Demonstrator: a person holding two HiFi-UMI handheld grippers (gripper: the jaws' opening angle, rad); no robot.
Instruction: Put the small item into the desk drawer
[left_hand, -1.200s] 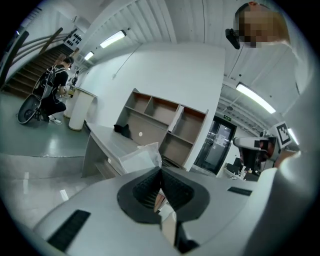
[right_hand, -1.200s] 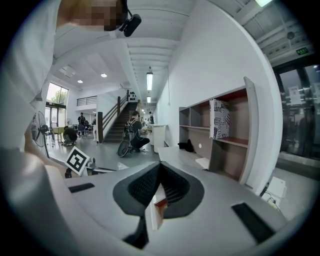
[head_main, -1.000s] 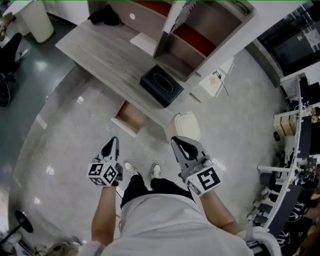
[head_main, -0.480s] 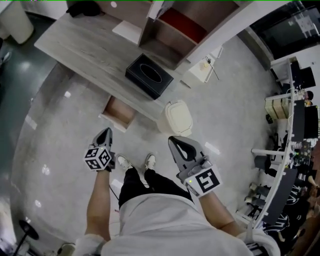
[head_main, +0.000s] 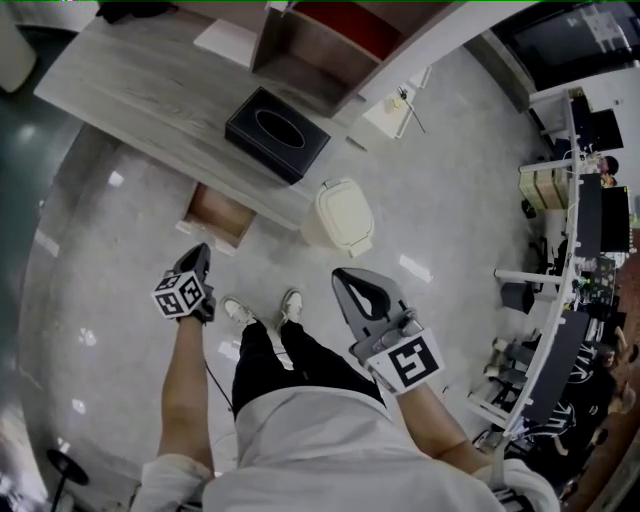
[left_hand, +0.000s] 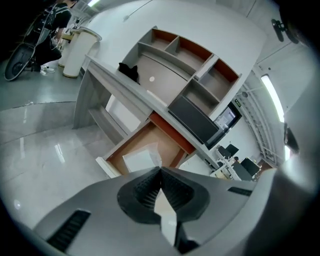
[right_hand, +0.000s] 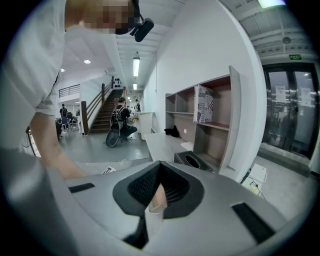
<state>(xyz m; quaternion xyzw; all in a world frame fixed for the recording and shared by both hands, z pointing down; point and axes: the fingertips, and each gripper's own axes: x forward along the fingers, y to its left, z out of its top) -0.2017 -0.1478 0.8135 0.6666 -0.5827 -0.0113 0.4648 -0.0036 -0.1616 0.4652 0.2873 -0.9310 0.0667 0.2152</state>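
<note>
The desk drawer (head_main: 218, 212) stands pulled out under the grey desk (head_main: 140, 85). In the left gripper view a flat white item (left_hand: 140, 159) lies inside the drawer (left_hand: 170, 134). My left gripper (head_main: 203, 251) hangs over the floor just short of the drawer's front, jaws shut with nothing seen between them (left_hand: 160, 171). My right gripper (head_main: 341, 273) is held in front of my body near the white bin, also shut (right_hand: 160, 163). A pale sliver shows in the slit behind its pads; I cannot tell what it is.
A black tissue box (head_main: 277, 133) sits on the desk above the drawer, with a shelf unit (head_main: 310, 40) behind it. A white bin (head_main: 343, 215) stands on the floor right of the drawer. My feet (head_main: 262, 310) are between the grippers. Office furniture lines the right side.
The desk and drawer have slid up and left in the head view. My left gripper has swung left and forward, staying near the drawer. The right gripper has barely moved.
</note>
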